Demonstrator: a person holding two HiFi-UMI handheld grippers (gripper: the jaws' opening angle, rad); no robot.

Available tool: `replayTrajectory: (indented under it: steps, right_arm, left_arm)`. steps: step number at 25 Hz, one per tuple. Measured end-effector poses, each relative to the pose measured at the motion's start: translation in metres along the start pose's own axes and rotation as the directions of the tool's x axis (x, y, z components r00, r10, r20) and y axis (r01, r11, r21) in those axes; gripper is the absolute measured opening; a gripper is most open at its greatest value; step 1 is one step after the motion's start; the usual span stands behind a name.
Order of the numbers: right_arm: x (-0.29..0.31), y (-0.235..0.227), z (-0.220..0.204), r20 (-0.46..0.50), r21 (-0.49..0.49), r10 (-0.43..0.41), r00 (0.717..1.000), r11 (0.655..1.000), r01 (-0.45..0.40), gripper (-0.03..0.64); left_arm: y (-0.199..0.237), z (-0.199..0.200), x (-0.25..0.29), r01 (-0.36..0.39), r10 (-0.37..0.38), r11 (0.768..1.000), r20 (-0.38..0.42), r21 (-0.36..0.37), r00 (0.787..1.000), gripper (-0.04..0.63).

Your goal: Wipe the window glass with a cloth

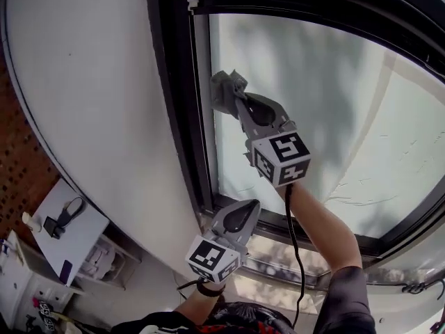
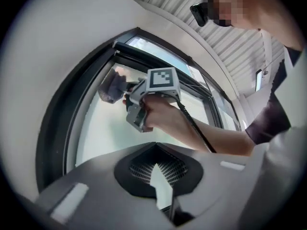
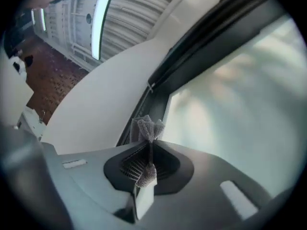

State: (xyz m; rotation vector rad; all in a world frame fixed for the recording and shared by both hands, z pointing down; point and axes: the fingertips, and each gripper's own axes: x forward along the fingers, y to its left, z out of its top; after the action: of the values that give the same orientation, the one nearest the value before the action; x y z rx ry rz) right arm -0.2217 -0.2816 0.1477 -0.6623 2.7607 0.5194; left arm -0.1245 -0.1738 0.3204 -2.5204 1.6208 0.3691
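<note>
The window glass (image 1: 334,117) is pale and hazy inside a black frame (image 1: 174,103). My right gripper (image 1: 233,103) is raised to the glass's left part, next to the frame, shut on a grey mesh cloth (image 1: 226,89). In the right gripper view the cloth (image 3: 147,128) bunches out past the closed jaws of the right gripper (image 3: 150,140), close to the glass (image 3: 240,104). My left gripper (image 1: 249,204) hangs lower, by the frame's bottom corner, shut with nothing in it. The left gripper view shows the left gripper (image 2: 154,145) closed, with the right gripper (image 2: 125,91) and the cloth (image 2: 111,87) against the glass above.
A white curved wall (image 1: 83,82) borders the frame on the left. Below left stands a white shelf (image 1: 69,228) with small items, beside a brick-patterned floor (image 1: 17,165). A black cable (image 1: 292,256) runs down from the right gripper along the forearm.
</note>
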Motion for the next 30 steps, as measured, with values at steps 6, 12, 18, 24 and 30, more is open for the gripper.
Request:
replayTrajectory:
  steps: [6,12,18,24,30]
  right_arm:
    - [-0.012,-0.044,-0.025,-0.058,0.029,-0.135,0.989,0.99,0.137,0.025]
    - [-0.173,-0.152,0.005,-0.011,-0.08,-0.403,0.915,0.913,0.401,0.025]
    - [-0.365,-0.264,0.035,0.018,-0.171,-0.706,0.708,0.696,0.698,0.025]
    - [-0.544,-0.361,0.043,-0.046,-0.31,-0.972,0.232,0.235,0.921,0.025]
    - [-0.469,-0.293,0.049,0.061,-0.214,-0.904,0.424,0.403,0.89,0.025]
  left_arm:
    - [0.016,0.003,-0.013,-0.032,0.033,0.999,0.009,-0.02,0.999,-0.012]
    - [-0.007,-0.012,0.027,0.073,-0.074,0.997,-0.026,-0.027,0.997,-0.012]
    - [-0.067,-0.019,0.067,0.197,-0.197,0.98,-0.031,-0.031,0.98,-0.012]
    - [-0.1,-0.021,0.084,0.249,-0.249,0.968,-0.026,-0.022,0.968,-0.012]
    - [-0.089,-0.023,0.076,0.19,-0.19,0.982,-0.037,-0.009,0.981,-0.012]
